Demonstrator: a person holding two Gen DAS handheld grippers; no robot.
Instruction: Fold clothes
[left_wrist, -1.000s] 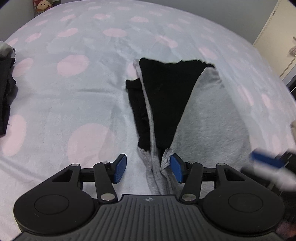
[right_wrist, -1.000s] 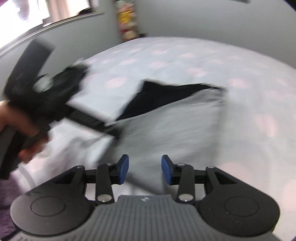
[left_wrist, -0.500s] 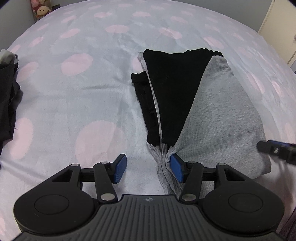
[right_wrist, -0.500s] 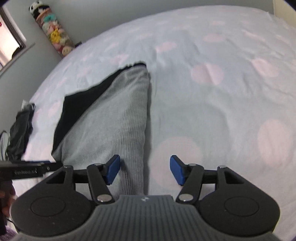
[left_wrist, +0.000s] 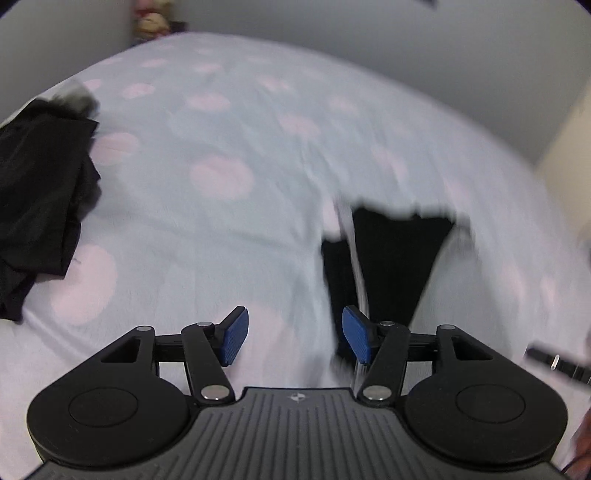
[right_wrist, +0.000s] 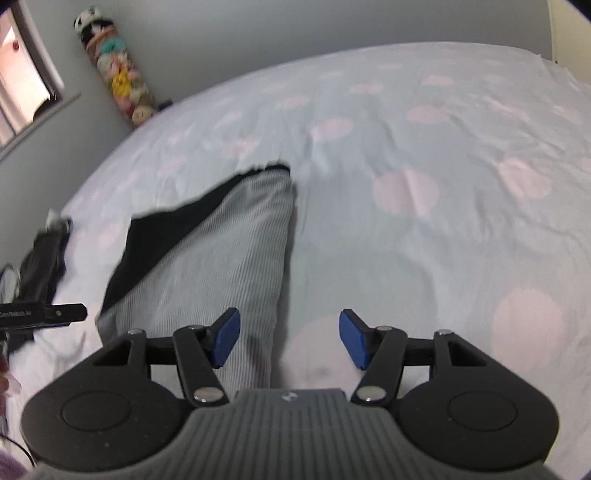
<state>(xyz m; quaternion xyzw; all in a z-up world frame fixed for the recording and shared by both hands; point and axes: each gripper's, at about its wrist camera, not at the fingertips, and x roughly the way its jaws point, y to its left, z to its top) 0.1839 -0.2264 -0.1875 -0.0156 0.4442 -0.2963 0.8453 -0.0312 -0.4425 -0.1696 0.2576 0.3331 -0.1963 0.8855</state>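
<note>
Lying folded on the bedspread (right_wrist: 424, 258), grey-and-black garment (right_wrist: 229, 251).

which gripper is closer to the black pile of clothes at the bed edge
Left. The black pile lies just left of the left gripper; the right gripper sits beyond the grey-and-black garment, farther off.

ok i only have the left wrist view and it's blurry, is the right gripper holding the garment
observer: no, the right gripper is open with nothing pinched; one pad is over the grey side of the folded garment, the other over the bedsheet
operator: is the grey flap lying flat
observer: yes, the ribbed grey panel lies smooth over the black layer, which shows only along one edge
operator: anything else on that side
observer: a window in the wall, outside your view
</note>
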